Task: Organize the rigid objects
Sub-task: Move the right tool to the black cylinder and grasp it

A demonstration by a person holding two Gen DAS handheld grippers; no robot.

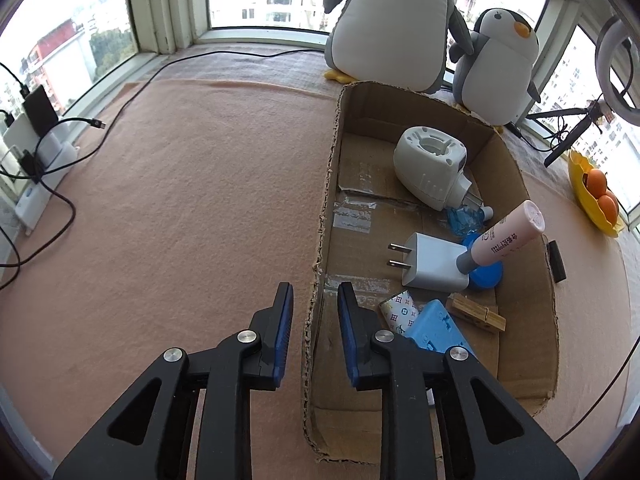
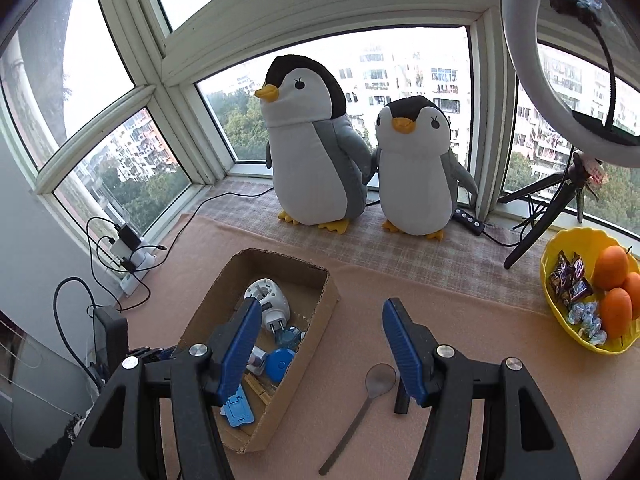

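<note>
Left gripper [image 1: 314, 304] slightly parted astride box wall [image 1: 316, 280]; right gripper [image 2: 320, 332] wide, empty

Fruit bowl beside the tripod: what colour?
Yellow plastic bowl, clearest in the right wrist view.

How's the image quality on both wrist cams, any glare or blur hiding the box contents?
Left wrist: even daylight, cardboard box contents sharp, fisheye bends the window frames. Right wrist: bright windows behind the penguins, no glare on the box; the spoon is clear, dark vignette at corners.
</note>
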